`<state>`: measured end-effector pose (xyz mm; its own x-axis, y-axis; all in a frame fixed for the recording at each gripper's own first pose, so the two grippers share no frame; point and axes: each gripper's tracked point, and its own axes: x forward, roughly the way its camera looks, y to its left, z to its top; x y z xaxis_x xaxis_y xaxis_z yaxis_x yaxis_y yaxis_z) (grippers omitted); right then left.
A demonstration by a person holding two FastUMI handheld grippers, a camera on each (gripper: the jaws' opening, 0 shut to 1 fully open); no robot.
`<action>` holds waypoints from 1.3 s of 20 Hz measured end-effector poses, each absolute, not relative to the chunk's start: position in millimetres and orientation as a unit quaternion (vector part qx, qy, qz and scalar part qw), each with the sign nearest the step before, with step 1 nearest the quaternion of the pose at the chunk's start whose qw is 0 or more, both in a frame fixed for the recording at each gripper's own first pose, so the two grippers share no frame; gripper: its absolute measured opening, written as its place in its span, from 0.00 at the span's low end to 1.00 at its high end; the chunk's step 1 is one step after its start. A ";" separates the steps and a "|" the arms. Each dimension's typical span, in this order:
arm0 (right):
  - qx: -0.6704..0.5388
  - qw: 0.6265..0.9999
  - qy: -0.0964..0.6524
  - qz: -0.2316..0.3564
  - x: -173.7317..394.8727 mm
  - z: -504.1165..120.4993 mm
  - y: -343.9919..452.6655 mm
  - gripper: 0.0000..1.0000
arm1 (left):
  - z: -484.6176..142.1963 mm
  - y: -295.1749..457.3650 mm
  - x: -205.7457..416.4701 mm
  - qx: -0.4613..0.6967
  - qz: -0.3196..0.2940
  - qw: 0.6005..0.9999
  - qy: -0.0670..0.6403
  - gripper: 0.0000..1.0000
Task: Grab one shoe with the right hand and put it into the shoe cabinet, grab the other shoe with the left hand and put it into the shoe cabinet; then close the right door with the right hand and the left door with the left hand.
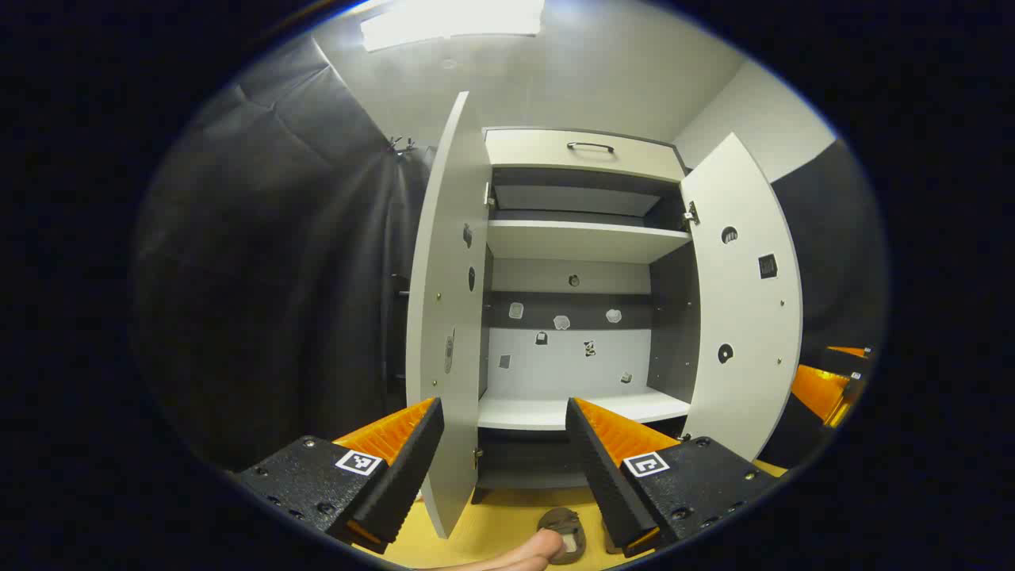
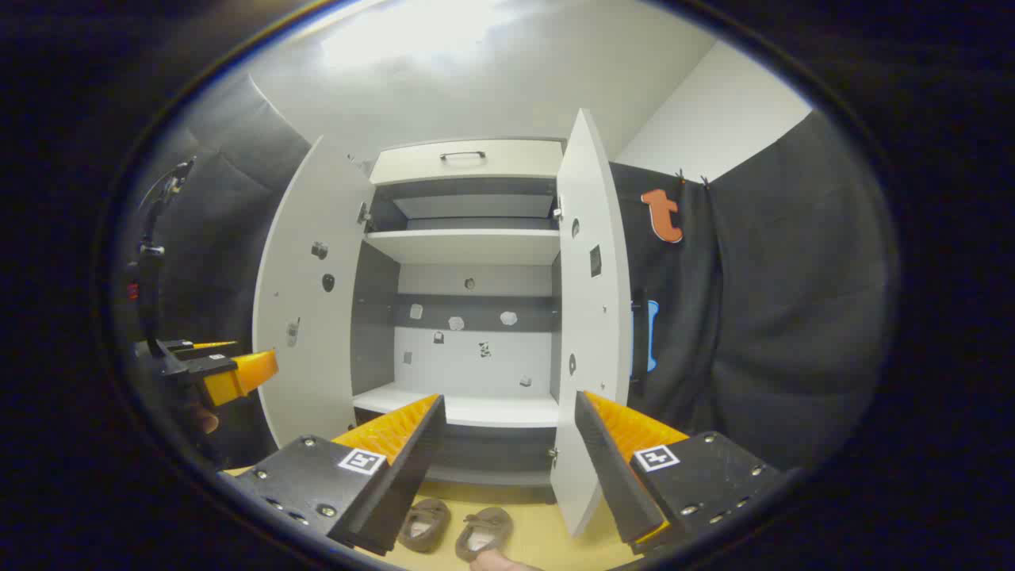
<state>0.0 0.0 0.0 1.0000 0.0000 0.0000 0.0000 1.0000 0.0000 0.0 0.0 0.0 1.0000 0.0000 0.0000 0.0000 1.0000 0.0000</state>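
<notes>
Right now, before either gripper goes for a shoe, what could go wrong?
The two shoes lie side by side on the floor, so the open right gripper may nudge one while taking the other. The right door stands edge-on beside its path and could be bumped. A person's foot by the shoes could get pinched.

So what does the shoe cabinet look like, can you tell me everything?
The cabinet is tall and pale, of smooth board, with dark side walls inside. Both doors stand wide open: the left door and the right door. On top is a drawer with a dark handle. Two shelves are bare, and small stickers dot the back wall and the doors. It stands on a yellow floor, with two brown shoes lying in front, not touching it.
</notes>
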 end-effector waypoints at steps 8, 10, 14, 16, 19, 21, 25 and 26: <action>-0.013 0.999 -0.001 -0.032 23.7 -23.6 -11.4 0.98 | -6.7 -49.1 27.4 0.019 -0.055 0.998 -0.031 0.95; -0.028 0.999 -0.002 -0.044 28.4 -30.8 -13.1 0.98 | -14.1 -59.4 36.6 0.010 -0.064 0.997 -0.031 0.95; -0.032 0.998 -0.002 -0.045 39.1 -38.3 -8.9 0.98 | -24.7 -74.0 53.3 0.005 -0.086 0.996 -0.030 0.96; -0.024 0.999 0.000 -0.038 44.7 -40.5 -5.0 0.98 | -26.5 -76.0 61.6 0.000 -0.088 0.995 -0.038 0.96; -0.017 0.999 0.007 -0.033 57.6 -58.6 -0.7 0.97 | -41.1 -79.2 77.5 -0.010 -0.096 0.995 -0.027 0.96; -0.017 0.999 0.032 -0.040 70.5 -89.3 -2.9 0.96 | -53.6 -76.7 89.0 -0.018 -0.097 0.995 -0.016 0.94; -0.005 0.998 0.059 0.013 88.7 -145.2 26.8 0.98 | -74.6 -64.5 110.1 -0.010 -0.086 0.996 -0.007 0.96; -0.012 0.998 0.068 0.007 93.0 -167.1 22.4 0.97 | -73.8 -64.4 116.2 -0.003 -0.083 0.996 -0.009 0.96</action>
<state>93.0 22.4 -167.1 0.9906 0.0121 -0.1364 -0.0153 0.9996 -0.0225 116.2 -64.4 -73.8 0.9859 -0.1661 0.0190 0.1662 0.9861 -0.0047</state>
